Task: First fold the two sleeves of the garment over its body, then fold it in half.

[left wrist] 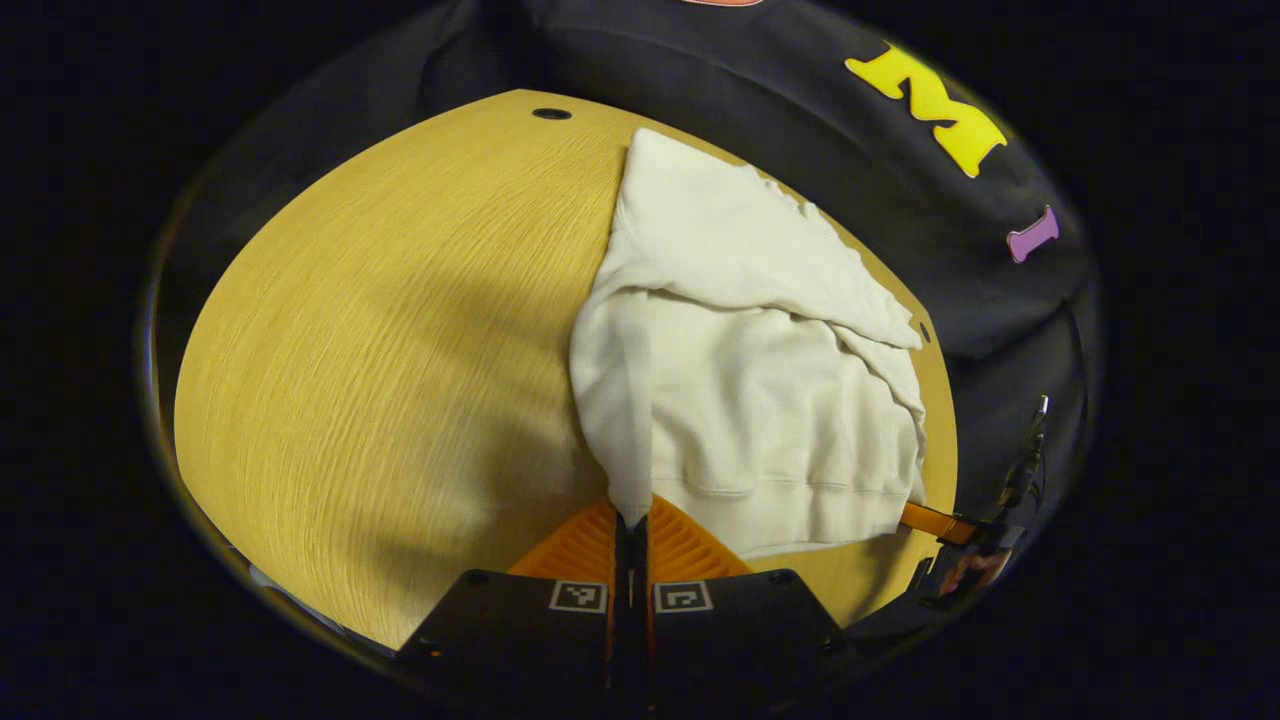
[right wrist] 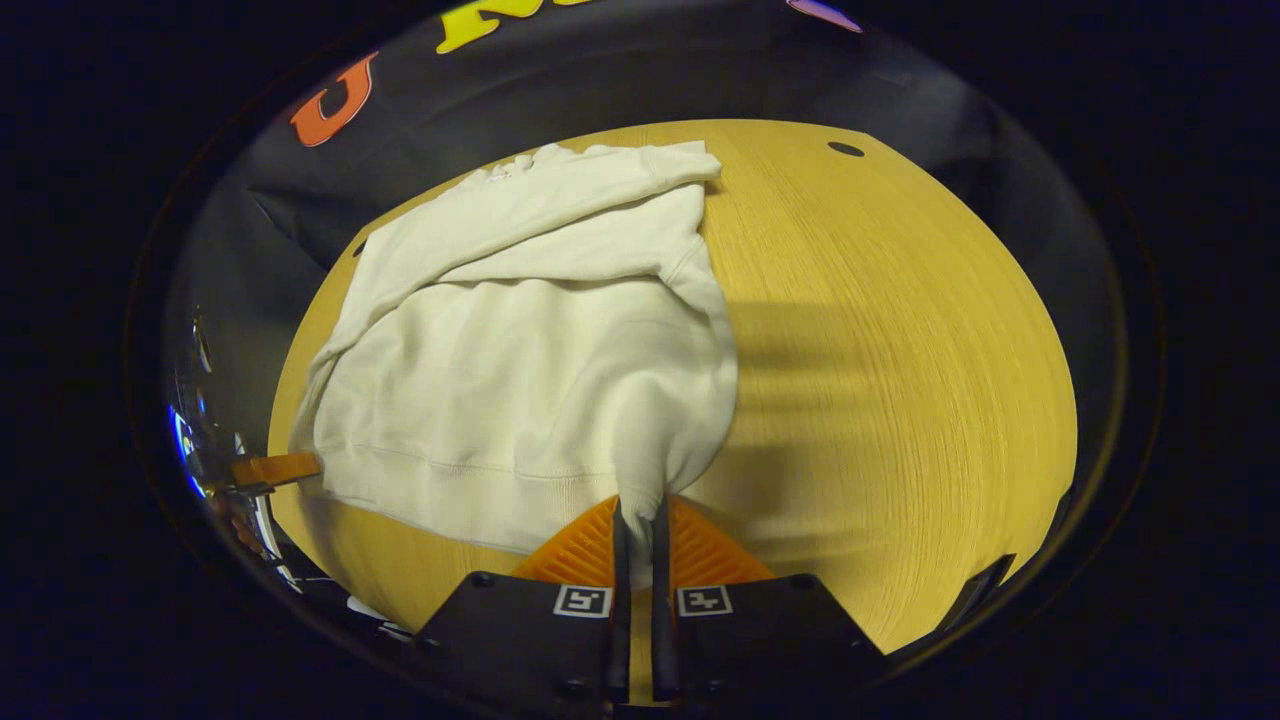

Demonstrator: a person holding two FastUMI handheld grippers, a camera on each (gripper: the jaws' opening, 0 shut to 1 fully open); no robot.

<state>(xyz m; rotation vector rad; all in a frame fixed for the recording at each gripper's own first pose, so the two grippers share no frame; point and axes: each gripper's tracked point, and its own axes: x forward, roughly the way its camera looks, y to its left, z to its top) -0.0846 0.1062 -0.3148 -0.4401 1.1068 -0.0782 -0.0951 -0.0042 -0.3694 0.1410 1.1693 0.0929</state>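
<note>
Left gripper view puts your left gripper (left wrist: 630, 530) pinched on a bottom corner of the cream sweatshirt (left wrist: 740, 400), fingers nearly together with cloth between them; the right gripper (left wrist: 935, 522) meets the hem's other corner at the worktop's edge; in the right gripper view your right gripper (right wrist: 640, 520) clamps its own hem corner, jaws narrow on the fabric; both sleeves lie folded across the body; the garment rests on the yellow wooden worktop (right wrist: 900, 350), near its far edge
</note>
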